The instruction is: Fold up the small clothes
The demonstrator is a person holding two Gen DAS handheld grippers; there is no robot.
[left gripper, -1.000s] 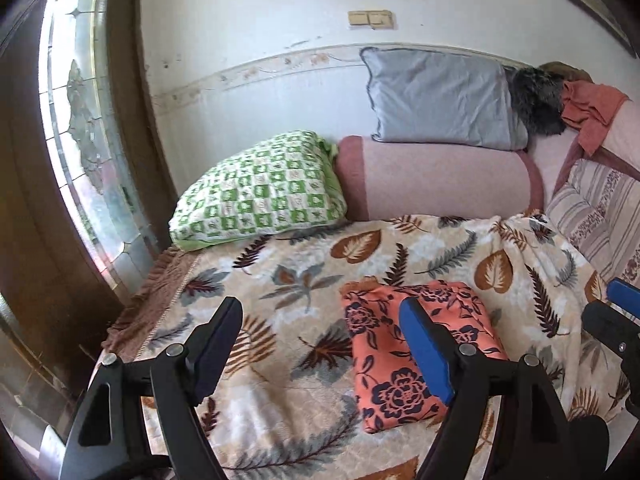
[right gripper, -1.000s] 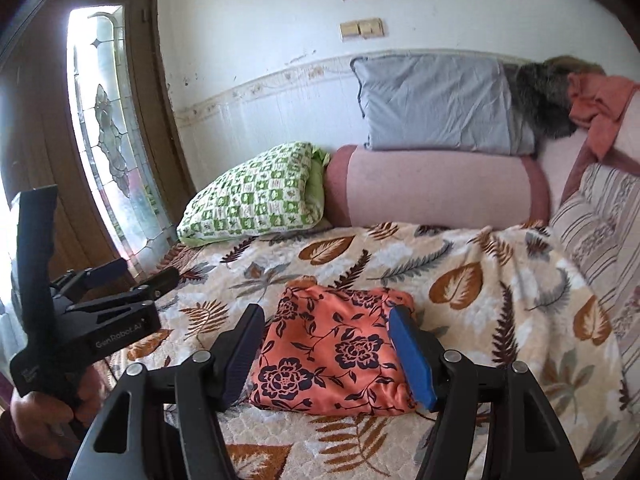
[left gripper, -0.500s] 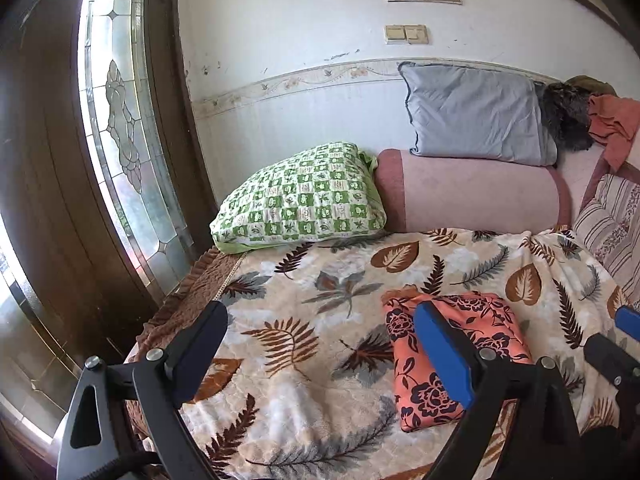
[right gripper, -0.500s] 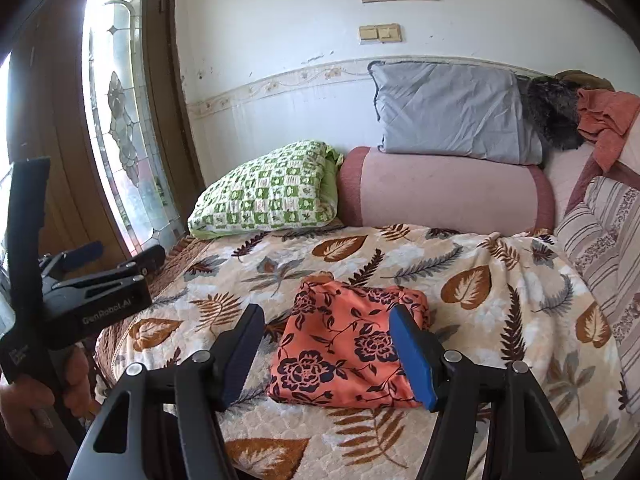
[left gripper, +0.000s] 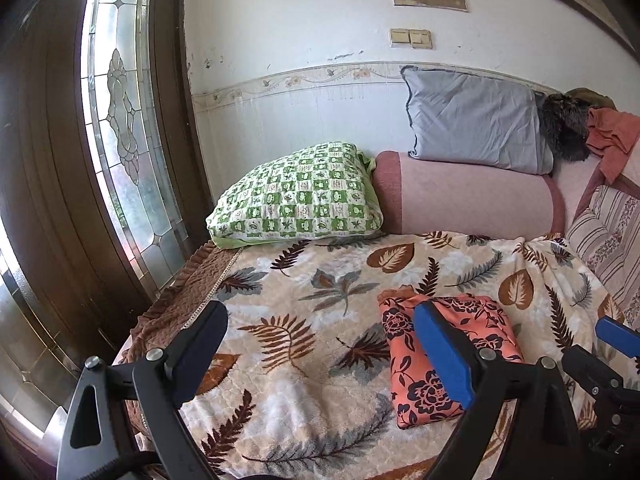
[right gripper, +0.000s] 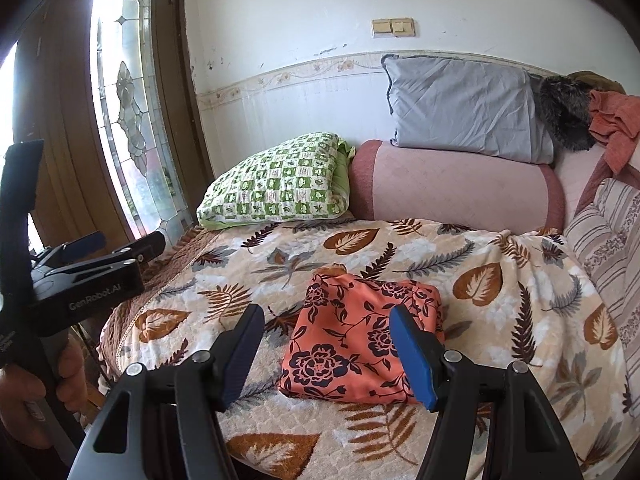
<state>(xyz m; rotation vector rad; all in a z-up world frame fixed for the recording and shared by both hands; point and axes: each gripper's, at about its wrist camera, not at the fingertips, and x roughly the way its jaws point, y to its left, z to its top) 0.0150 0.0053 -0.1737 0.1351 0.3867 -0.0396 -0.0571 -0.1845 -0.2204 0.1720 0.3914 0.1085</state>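
Observation:
A folded orange garment with dark flowers (left gripper: 448, 360) lies flat on the leaf-print blanket (left gripper: 320, 292); it also shows in the right wrist view (right gripper: 360, 340). My left gripper (left gripper: 320, 344) is open and empty, held back above the blanket's near left part, left of the garment. My right gripper (right gripper: 326, 344) is open and empty, held back just in front of the garment. Neither touches the cloth. The left gripper also shows at the left edge of the right wrist view (right gripper: 116, 248).
A green checked pillow (left gripper: 296, 196), a pink bolster (left gripper: 468, 200) and a grey pillow (left gripper: 476, 120) lie at the back against the wall. A striped cushion (left gripper: 608, 236) is at the right. A dark wooden door with a glass pane (left gripper: 116, 128) stands left.
Both grippers have drawn back and up from the folded garment, which stays in place. The views now show more of the door and wall.

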